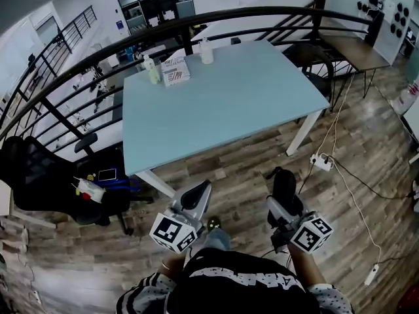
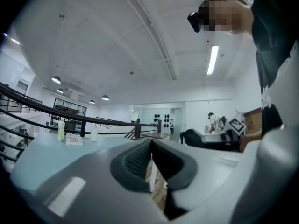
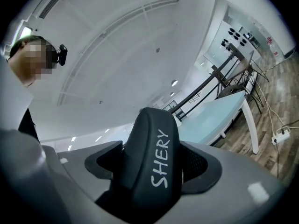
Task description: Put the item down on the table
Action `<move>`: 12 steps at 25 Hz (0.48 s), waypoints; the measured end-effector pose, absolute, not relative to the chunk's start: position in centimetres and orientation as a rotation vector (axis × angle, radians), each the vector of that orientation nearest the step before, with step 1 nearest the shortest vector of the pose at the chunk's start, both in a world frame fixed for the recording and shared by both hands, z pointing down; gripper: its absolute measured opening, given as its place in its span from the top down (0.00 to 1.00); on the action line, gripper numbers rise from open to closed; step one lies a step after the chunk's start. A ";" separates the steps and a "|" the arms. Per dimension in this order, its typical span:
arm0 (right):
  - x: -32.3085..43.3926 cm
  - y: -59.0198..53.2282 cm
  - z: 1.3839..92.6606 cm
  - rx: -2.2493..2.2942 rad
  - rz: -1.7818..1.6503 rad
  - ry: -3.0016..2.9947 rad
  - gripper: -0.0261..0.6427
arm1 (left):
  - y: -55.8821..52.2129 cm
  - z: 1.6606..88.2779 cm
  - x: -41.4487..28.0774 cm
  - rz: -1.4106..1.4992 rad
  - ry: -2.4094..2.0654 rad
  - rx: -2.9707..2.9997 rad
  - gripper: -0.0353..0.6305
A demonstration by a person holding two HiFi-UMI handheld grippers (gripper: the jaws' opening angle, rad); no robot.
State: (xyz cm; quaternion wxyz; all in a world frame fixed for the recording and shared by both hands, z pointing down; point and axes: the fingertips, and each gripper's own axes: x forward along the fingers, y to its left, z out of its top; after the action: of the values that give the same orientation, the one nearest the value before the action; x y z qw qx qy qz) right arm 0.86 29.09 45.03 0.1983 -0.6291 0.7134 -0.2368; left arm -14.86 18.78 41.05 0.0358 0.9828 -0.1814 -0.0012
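- The right gripper [image 3: 152, 168] had its jaws clamped on the dark item [image 3: 155, 134] lettered "SHERY", which stood up between them; it was held over the wooden floor [image 1: 366, 142], well short of the surface [image 1: 229, 103] at 12 o'clock.
- The left gripper [image 2: 150, 146] had its jaws together with nothing between them.
- Risk, as I judged it: the item looked smooth and rounded, so it could slip out on the reach forward; letting go before it crossed the near edge would drop it on the floor; set down on end, it might topple.
- The pale blue surface was mostly bare; a greenish bottle [image 1: 152, 69], a box [image 1: 175, 70] and a white bottle [image 1: 206, 51] stood along its far edge, toward 11 o'clock.
- A dark railing [image 1: 131, 41] curved behind; a black chair [image 1: 39, 175] sat at 9 o'clock; a power strip [image 1: 321, 162] lay at 2 o'clock.
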 end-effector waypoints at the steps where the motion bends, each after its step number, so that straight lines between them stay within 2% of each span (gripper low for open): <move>1: 0.9 28.4 45.3 -1.763 -0.672 1.999 0.40 | 18.1 41.2 -14.9 -0.004 -0.564 3.016 0.95; 12: -0.6 19.1 45.9 -1.698 -0.758 2.072 0.40 | 10.1 42.7 -17.8 0.028 -0.705 2.952 0.95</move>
State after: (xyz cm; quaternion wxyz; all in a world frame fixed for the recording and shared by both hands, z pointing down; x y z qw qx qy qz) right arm -0.57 19.06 45.90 0.1776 -0.6002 0.7324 -0.2679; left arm -17.80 10.09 42.68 0.0532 0.9713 -0.2318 0.0093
